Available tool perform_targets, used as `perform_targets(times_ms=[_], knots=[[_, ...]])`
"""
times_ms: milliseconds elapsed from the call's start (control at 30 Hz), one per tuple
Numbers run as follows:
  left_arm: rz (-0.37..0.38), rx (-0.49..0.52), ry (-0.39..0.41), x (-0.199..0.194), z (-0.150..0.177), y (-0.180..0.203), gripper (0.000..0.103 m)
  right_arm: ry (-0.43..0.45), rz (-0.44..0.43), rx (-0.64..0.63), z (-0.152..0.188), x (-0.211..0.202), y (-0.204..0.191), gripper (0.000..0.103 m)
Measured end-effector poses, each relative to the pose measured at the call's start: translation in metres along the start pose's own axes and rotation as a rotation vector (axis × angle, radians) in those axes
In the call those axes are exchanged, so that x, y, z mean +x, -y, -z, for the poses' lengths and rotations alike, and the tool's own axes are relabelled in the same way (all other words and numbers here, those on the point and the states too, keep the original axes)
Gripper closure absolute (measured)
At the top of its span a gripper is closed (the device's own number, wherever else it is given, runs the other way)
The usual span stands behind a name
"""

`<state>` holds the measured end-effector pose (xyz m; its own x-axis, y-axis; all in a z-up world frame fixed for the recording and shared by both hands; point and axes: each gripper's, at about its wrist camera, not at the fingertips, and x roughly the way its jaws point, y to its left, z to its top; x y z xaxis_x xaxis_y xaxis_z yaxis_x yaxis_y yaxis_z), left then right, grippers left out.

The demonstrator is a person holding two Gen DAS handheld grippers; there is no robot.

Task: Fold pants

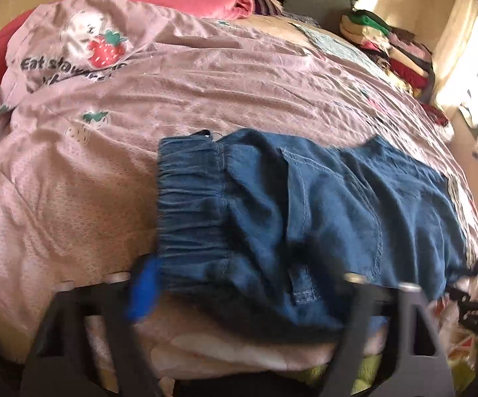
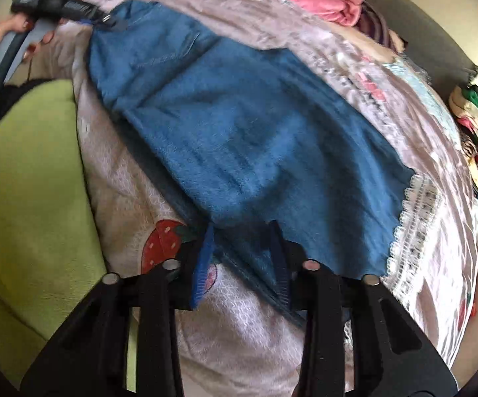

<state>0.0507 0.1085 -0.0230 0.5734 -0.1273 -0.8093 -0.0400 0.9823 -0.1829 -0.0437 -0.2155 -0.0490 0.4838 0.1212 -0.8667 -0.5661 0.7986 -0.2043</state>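
Bed: we see a wrinkled pink strawberry-print quilt (image 1: 206,76), stacked folded clothes (image 1: 401,56) at its far side.
Pants: soft blue denim pants (image 2: 239,125) lie flat on it; only our left view shows the gathered elastic waistband (image 1: 189,205).
Left gripper (image 1: 249,284): blurred; we cannot tell its grip.
Right gripper (image 2: 242,264): fingers apart, hem between, unpinched.

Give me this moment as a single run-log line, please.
stage: fold underway | blue pants flat on pink bedspread | left gripper open at waistband | right gripper open at hem

blue pants (image 2: 239,125), right gripper (image 2: 242,258) spread, pink bedspread (image 2: 239,324)
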Motion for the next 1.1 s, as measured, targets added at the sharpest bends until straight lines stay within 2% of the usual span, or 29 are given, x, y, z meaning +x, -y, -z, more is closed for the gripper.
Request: perform_targets(times_ms=[33, 100, 133, 200, 300, 433, 500, 567, 633, 700, 767, 800, 867, 967, 1100], knots=[[-0.005, -0.009, 0.01, -0.001, -0.001, -0.003, 0.052, -0.006, -0.002, -0.007, -0.001, 0.002, -0.001, 0.1], [0.019, -0.033, 0.024, -0.005, -0.002, -0.013, 0.059, -0.002, -0.048, 0.012, -0.001, -0.004, 0.002, 0.103], [0.036, -0.045, 0.03, -0.009, -0.003, -0.016, 0.06, 0.004, -0.074, 0.026, 0.0, -0.009, 0.005, 0.103], [0.022, -0.033, 0.041, -0.013, -0.003, -0.017, 0.06, 0.019, -0.107, 0.036, 0.003, -0.016, 0.007, 0.103], [0.012, -0.03, 0.035, -0.009, -0.003, -0.018, 0.06, -0.006, -0.121, 0.041, 0.008, -0.005, 0.006, 0.103], [0.021, -0.066, 0.014, 0.003, -0.001, -0.028, 0.049, 0.001, -0.173, 0.087, 0.006, -0.004, 0.009, 0.1], [0.014, -0.071, 0.033, -0.004, -0.001, -0.029, 0.044, 0.015, -0.213, 0.121, 0.006, -0.011, 0.017, 0.098], [0.001, -0.064, 0.069, -0.018, -0.002, -0.025, 0.042, 0.051, -0.213, 0.14, 0.006, -0.02, 0.025, 0.098], [-0.049, 0.005, 0.142, -0.038, -0.006, -0.012, 0.027, 0.108, -0.212, 0.196, 0.007, -0.032, 0.037, 0.097], [-0.057, 0.062, 0.175, -0.051, -0.01, 0.002, 0.021, 0.147, -0.196, 0.25, 0.005, -0.037, 0.047, 0.091], [-0.029, 0.119, 0.188, -0.06, -0.015, 0.022, 0.019, 0.161, -0.171, 0.311, 0.002, -0.034, 0.056, 0.079], [-0.009, 0.143, 0.186, -0.061, -0.016, 0.032, 0.018, 0.158, -0.168, 0.333, 0.001, -0.03, 0.061, 0.078], [0.058, 0.199, 0.158, -0.055, -0.016, 0.056, 0.018, 0.142, -0.163, 0.369, -0.001, -0.02, 0.063, 0.078], [0.119, 0.27, 0.091, -0.034, -0.013, 0.089, 0.018, 0.116, -0.158, 0.385, -0.002, -0.009, 0.063, 0.076], [0.129, 0.377, -0.021, 0.002, 0.002, 0.12, 0.018, 0.062, -0.141, 0.397, 0.009, 0.002, 0.062, 0.07]])
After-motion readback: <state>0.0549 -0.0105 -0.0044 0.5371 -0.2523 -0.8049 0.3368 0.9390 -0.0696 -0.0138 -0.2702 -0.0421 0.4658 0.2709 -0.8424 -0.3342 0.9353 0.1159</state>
